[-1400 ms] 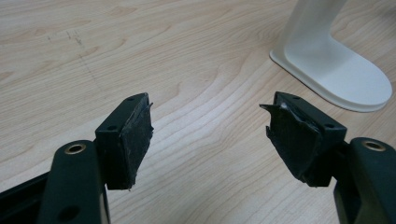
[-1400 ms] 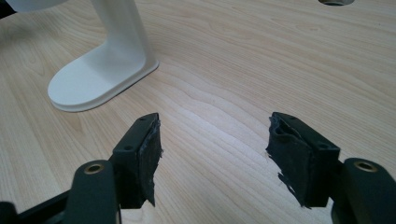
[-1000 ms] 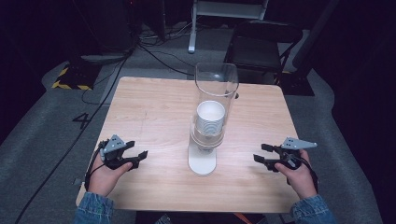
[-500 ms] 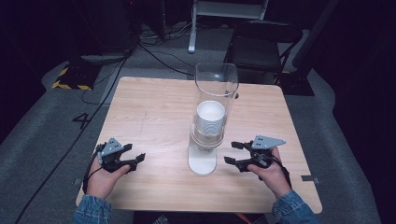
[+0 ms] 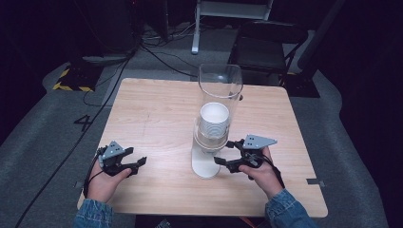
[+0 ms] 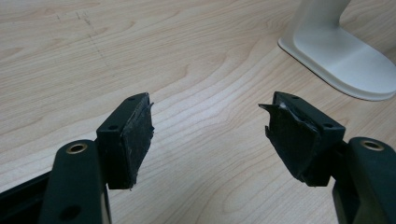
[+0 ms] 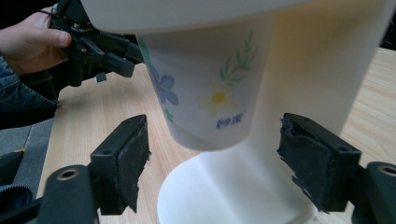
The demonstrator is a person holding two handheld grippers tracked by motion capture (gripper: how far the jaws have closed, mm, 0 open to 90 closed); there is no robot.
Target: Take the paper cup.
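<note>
1. Standing mid-table (image 5: 157, 109), a white cup dispenser (image 5: 215, 118) is seen with a clear tube (image 5: 220, 84) on top and a flat white base (image 5: 205, 166) at the near side.
2. A stack of white cups (image 5: 214, 119) is held inside the tube; the rim of the top one is seen from above.
3. In the right gripper view, a bottom cup (image 7: 203, 88) with blue and yellow flower print is seen hanging out under the dispenser, above the base (image 7: 224, 196).
4. Right gripper (image 5: 229, 153) is held by the right hand (image 5: 260, 172) just beside the dispenser, on its right, jaws pointed at it.
5. Its jaws are spread wide, one on each side of the cup; nothing is gripped, and gaps are seen between pads (image 7: 133, 161) and cup.
6. Left gripper (image 5: 137, 161) is held by the left hand (image 5: 102, 179) near the table's front left, well apart from the dispenser.
7. Its jaws are also spread wide and empty; bare wood (image 6: 140, 56) is seen between the pads (image 6: 137, 135), with the base (image 6: 348, 56) at the upper right of that view.
8. Left gripper (image 7: 100, 44) and hand (image 7: 28, 42) are seen far off in the right gripper view, upper left.
9. Denim sleeves (image 5: 290, 213) are seen at the bottom edge of the high view.
</note>
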